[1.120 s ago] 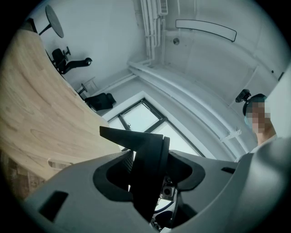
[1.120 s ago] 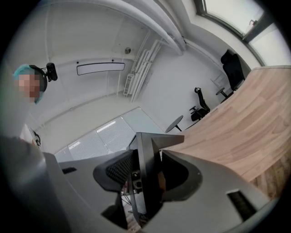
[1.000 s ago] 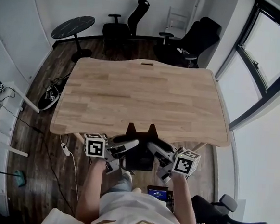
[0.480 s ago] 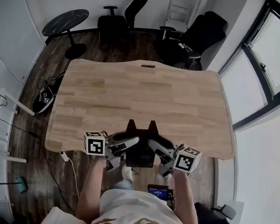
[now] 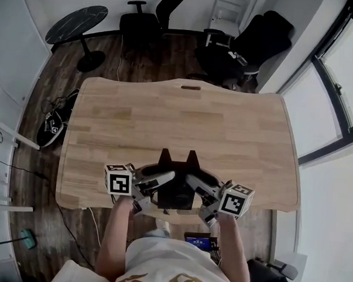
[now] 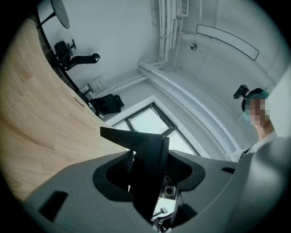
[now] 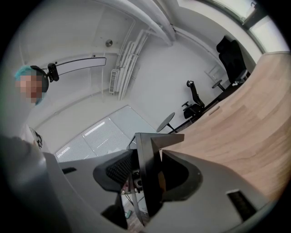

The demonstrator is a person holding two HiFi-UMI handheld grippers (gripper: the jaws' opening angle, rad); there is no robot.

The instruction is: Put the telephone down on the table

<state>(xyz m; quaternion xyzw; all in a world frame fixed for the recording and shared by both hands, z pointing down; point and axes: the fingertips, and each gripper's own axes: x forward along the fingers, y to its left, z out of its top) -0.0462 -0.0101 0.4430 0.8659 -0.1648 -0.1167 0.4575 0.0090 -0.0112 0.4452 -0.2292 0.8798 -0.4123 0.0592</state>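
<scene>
telephone (image 5: 176,189), head view: carried forward since a second ago, now over the table (image 5: 184,126), near edge at 6 o'clock; lowering remains. left gripper view: left hand-held gripper (image 6: 150,170) pinches it edge-on. right gripper view: right hand-held gripper (image 7: 149,173) pinches it too; pad contact unseen from above.

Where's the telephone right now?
Head view, bottom centre: the telephone is held on either side by the left gripper and right gripper, over the table's near edge.
</scene>
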